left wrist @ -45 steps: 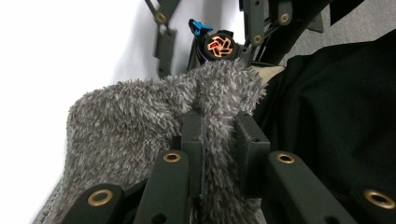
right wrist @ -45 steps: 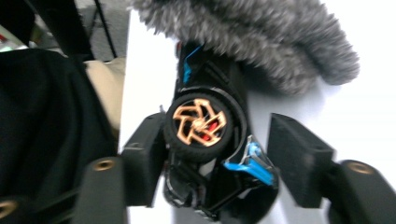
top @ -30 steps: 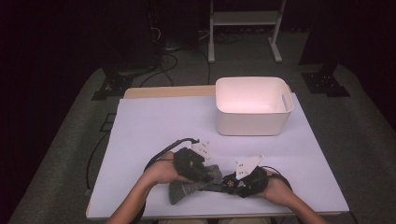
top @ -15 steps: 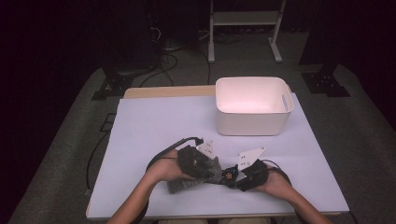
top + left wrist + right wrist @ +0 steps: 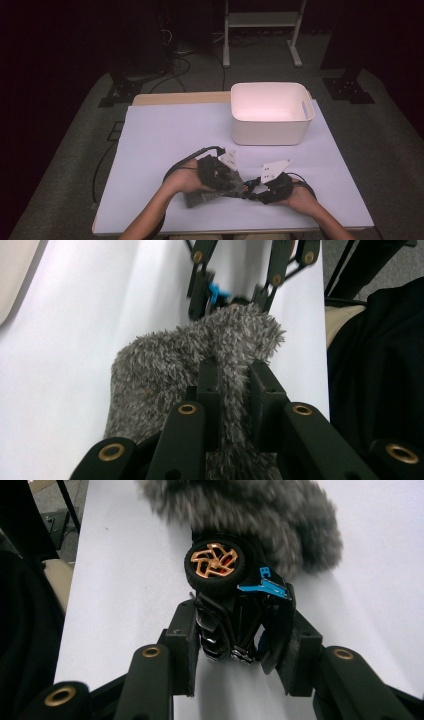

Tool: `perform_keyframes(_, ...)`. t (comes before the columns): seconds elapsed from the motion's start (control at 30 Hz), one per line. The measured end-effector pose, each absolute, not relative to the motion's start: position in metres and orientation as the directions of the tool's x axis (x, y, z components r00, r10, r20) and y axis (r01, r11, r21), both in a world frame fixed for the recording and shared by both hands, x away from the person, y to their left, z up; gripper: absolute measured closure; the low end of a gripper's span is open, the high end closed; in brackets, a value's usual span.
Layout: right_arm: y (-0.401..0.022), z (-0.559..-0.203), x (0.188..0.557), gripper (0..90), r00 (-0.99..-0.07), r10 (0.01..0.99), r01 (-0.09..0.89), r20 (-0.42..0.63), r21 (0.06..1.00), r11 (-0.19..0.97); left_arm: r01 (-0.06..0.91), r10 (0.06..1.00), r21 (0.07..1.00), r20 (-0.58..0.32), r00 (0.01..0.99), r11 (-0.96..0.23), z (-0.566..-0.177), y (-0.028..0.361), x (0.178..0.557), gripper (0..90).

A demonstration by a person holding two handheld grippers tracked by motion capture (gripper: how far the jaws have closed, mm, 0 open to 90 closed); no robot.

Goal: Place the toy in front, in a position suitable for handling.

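Observation:
A fuzzy grey sock lies near the table's front edge, and my left gripper is shut on a fold of its cuff. In the high view the sock shows under the left gripper. My right gripper is shut on a black toy car with a gold-spoked wheel and blue trim. The car's front end sits at the sock's opening. The right gripper meets the left one at the front middle of the table.
A white plastic bin stands at the back right of the white table. Dark floor, cables and a stand's legs lie beyond the table. A person's forearms come in from the bottom edge.
Both grippers have shifted slightly toward the table's middle, and the right gripper with the toy car has closed in on the sock held by the left gripper.

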State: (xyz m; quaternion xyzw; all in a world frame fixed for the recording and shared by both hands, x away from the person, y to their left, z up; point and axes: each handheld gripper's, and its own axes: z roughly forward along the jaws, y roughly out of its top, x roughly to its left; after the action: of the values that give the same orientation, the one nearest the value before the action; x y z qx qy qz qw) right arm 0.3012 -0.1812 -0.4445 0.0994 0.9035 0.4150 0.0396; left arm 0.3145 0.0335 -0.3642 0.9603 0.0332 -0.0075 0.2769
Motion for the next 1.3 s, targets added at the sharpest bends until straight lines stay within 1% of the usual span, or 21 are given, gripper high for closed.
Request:
perform_keyframes(0.13,-0.180,-0.445,0.300,56.9,-0.977,0.212,0.140,0.003,0.760,0.635,0.026,0.014,0.523,-0.026,1.000,-0.852,-0.366,0.006,0.315,78.6)
perform_keyframes(0.27,-0.181,-0.446,0.300,56.8,-0.975,0.221,0.151,0.011,0.765,0.627,0.016,0.004,0.515,-0.025,1.000,-0.857,-0.366,-0.004,0.317,78.5)
perform_keyframes(0.4,-0.181,-0.446,0.300,56.8,-0.975,0.223,0.155,0.016,0.766,0.623,0.015,-0.002,0.522,-0.032,1.000,-0.853,-0.366,-0.002,0.318,78.4)
perform_keyframes(0.57,-0.179,-0.445,0.299,56.9,-0.975,0.223,0.147,0.001,0.758,0.636,0.019,0.014,0.513,-0.015,1.000,-0.858,-0.365,0.012,0.318,77.9)
perform_keyframes(0.77,-0.180,-0.445,0.302,57.0,-0.976,0.215,0.150,0.014,0.758,0.635,0.120,0.115,0.534,-0.042,0.992,-0.837,-0.365,0.066,0.321,77.5)
perform_keyframes(0.83,-0.180,-0.445,0.302,57.0,-0.976,0.216,0.153,0.017,0.759,0.633,0.140,0.138,0.538,-0.044,0.989,-0.831,-0.365,0.076,0.320,77.5)
perform_keyframes(0.93,-0.180,-0.445,0.302,57.0,-0.976,0.217,0.153,0.016,0.758,0.634,0.139,0.140,0.536,-0.040,0.989,-0.833,-0.365,0.078,0.320,77.5)
perform_keyframes(1.07,-0.179,-0.445,0.301,56.9,-0.976,0.217,0.145,0.004,0.756,0.638,0.107,0.111,0.526,-0.025,0.994,-0.843,-0.364,0.065,0.318,77.6)
perform_keyframes(1.23,-0.179,-0.445,0.301,56.9,-0.977,0.213,0.138,-0.002,0.756,0.640,0.040,0.036,0.522,-0.016,0.999,-0.852,-0.365,0.027,0.316,77.6)
perform_keyframes(1.27,-0.179,-0.445,0.301,56.9,-0.977,0.213,0.138,-0.002,0.756,0.640,0.040,0.036,0.522,-0.016,0.999,-0.852,-0.365,0.027,0.316,77.6)
perform_keyframes(1.3,-0.179,-0.445,0.301,56.9,-0.977,0.215,0.141,0.000,0.756,0.639,0.019,0.017,0.522,-0.009,1.000,-0.853,-0.365,0.015,0.316,77.6)
